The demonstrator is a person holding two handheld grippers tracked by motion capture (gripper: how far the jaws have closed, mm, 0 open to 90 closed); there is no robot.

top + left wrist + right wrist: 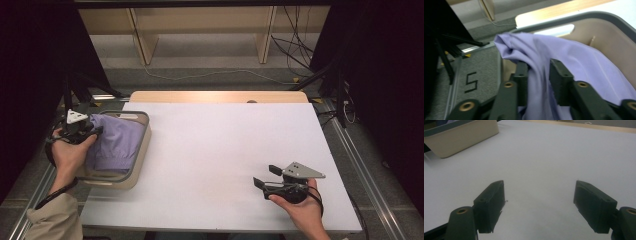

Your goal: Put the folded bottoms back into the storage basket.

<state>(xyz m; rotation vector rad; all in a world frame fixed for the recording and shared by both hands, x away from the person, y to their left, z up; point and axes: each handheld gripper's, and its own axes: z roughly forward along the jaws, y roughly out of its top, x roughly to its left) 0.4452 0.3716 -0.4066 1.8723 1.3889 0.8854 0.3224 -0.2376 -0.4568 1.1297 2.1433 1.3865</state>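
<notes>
Currently the cloth, lilac, lies bunched in the basket at the left edge of the high view, on the bench. Left gripper sits at the basket's left rim, jaws pointing right into the fabric; right gripper rests lower right, well apart, so the left hand is far nearer.

Left gripper view: 1 fold of cloth runs up between the 2 jaws, along their length. Jaws stand narrow but parted; the fold touches the left pad, with a gap at the right pad, so likely no firm grip.

Right gripper: jaws wide, nothing between them, bare bench below.
</notes>
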